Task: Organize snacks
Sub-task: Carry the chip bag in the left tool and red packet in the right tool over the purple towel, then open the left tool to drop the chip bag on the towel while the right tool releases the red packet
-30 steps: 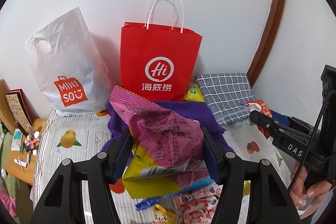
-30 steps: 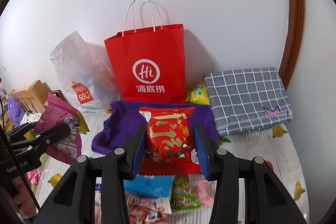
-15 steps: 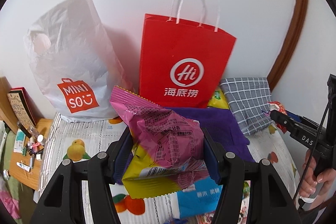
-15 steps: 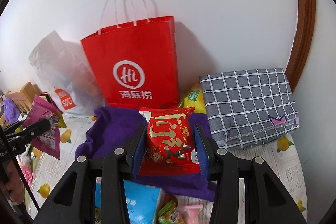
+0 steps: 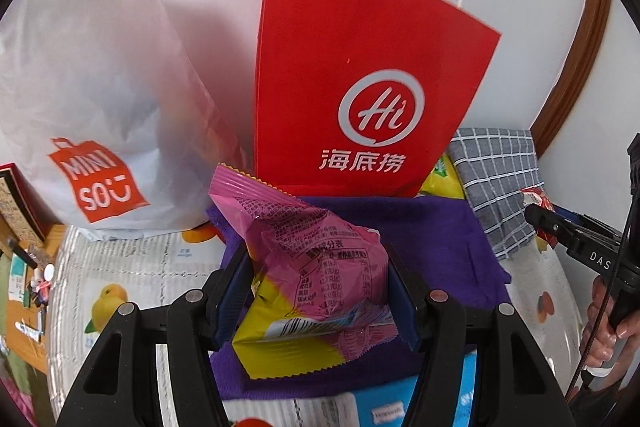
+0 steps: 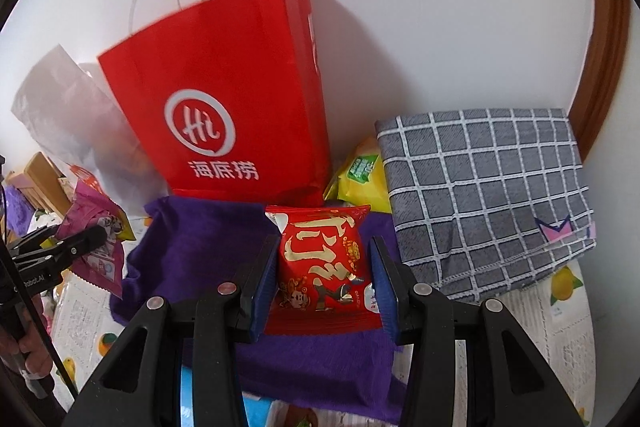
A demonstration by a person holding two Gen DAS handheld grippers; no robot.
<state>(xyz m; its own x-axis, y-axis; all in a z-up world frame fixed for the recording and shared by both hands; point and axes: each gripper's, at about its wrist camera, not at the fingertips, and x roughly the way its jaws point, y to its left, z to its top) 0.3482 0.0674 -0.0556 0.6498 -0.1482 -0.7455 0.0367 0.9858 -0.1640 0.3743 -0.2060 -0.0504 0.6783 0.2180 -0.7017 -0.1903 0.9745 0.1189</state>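
Left gripper clamped on pink snack bag at lower centre, right gripper pinching red snack packet, red paper bag upright behind, purple cloth beneath

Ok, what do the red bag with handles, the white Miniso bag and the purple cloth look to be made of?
Red bag with white handles: stiff matte paper, by its sharp folds and flat panels; the handles look like twisted cord. White Miniso bag: thin, slightly translucent plastic film, softly crinkled. Purple cloth: fuzzy, felt-like fabric with no sheen, probably fleece.
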